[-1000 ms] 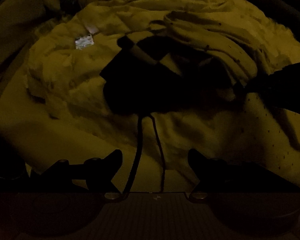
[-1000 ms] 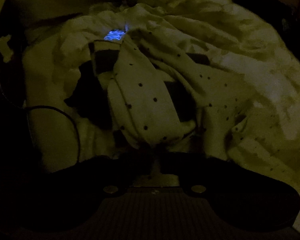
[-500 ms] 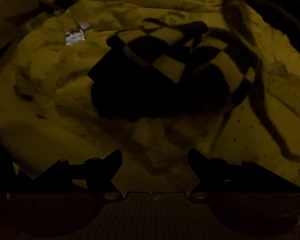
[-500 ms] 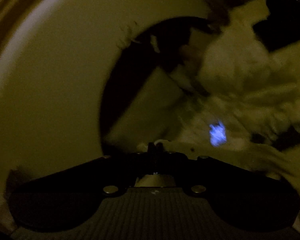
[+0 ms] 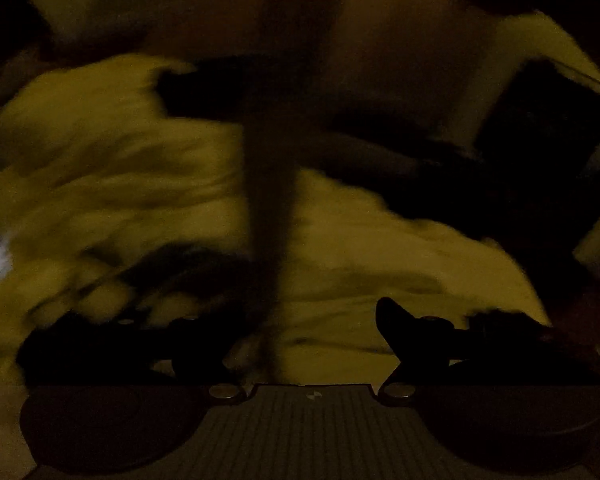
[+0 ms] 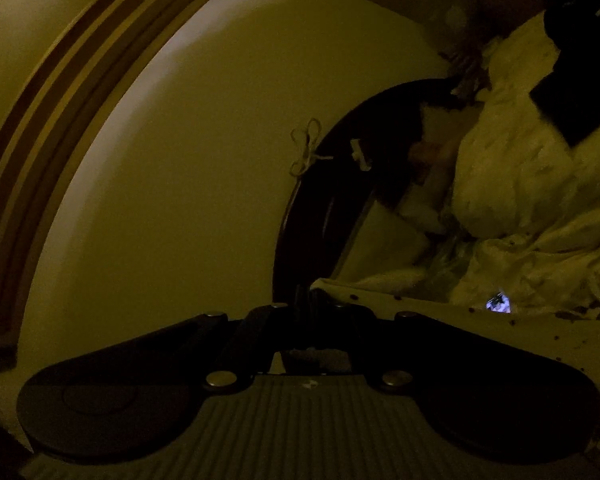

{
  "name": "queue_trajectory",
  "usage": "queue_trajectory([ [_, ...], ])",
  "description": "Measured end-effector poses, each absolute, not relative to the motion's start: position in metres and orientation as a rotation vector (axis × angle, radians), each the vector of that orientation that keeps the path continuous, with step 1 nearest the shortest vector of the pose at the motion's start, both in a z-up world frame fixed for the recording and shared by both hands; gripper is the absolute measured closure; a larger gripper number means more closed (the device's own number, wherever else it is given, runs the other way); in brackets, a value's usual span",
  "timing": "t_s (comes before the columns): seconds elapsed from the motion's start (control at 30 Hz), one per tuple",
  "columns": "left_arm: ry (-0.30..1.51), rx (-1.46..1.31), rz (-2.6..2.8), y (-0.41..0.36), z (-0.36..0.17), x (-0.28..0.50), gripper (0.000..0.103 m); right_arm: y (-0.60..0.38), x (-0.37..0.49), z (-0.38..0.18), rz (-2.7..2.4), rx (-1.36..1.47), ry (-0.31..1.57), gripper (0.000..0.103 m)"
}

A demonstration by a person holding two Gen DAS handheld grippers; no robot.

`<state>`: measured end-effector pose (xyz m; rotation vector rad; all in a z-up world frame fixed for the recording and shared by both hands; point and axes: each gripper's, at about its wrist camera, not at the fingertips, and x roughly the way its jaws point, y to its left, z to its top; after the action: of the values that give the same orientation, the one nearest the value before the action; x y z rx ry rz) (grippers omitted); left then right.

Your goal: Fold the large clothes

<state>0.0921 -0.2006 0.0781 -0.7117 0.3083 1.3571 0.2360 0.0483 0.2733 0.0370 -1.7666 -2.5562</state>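
Note:
The room is very dim. In the right wrist view my right gripper (image 6: 306, 304) is shut on the edge of a pale dotted garment (image 6: 480, 320), which trails off to the right. A crumpled pale heap of clothes (image 6: 512, 184) lies beyond it. In the left wrist view, which is blurred, my left gripper (image 5: 304, 320) is open and empty above pale crumpled fabric (image 5: 112, 176). A dark strip (image 5: 272, 184) hangs down the middle of that view, in front of the gripper. A dark patch of cloth (image 5: 440, 168) lies to the right.
In the right wrist view a pale wall (image 6: 180, 200) with a wooden frame (image 6: 52, 92) fills the left. A dark curved edge (image 6: 320, 184) with a tied string (image 6: 306, 148) stands beside the heap. A small bright tag (image 6: 499, 305) glints on the fabric.
My right gripper has lifted and swung left with the dotted garment, now facing the wall. My left gripper stays open and has moved quickly over the heap; the checkered cloth is out of clear sight.

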Motion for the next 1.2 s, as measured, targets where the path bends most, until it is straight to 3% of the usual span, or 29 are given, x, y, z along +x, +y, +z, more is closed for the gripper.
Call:
queue_trajectory([
  [0.13,0.385,-0.665,1.146,-0.148,0.067,0.128,0.0,0.052,0.241,0.272,-2.577,0.046,-1.764,0.101],
  [0.37,0.777,-0.868,1.498,-0.067,-0.015,0.12,0.0,0.06,0.264,0.274,-2.616,0.048,-1.778,0.101],
  [0.5,0.725,-0.983,1.592,-0.066,-0.029,0.094,0.0,0.074,0.316,0.25,-2.703,0.137,-1.848,0.101],
  [0.7,0.849,-0.923,1.584,-0.063,-0.029,0.112,0.0,0.095,0.395,0.174,-2.786,0.325,-2.132,0.101],
  [1.0,0.97,-0.865,1.594,-0.063,-0.042,0.13,0.0,0.098,0.472,0.115,-2.79,0.384,-2.346,0.101],
  [1.13,1.044,-0.823,1.571,-0.063,-0.045,0.142,0.0,0.095,0.502,0.066,-2.783,0.674,-2.478,0.1],
  [1.17,1.062,-0.816,1.567,-0.063,-0.047,0.144,0.0,0.093,0.505,0.053,-2.799,0.774,-2.489,0.097],
  [1.2,1.083,-0.808,1.561,-0.063,-0.049,0.147,0.0,0.091,0.509,0.036,-2.819,0.938,-2.522,0.088],
])
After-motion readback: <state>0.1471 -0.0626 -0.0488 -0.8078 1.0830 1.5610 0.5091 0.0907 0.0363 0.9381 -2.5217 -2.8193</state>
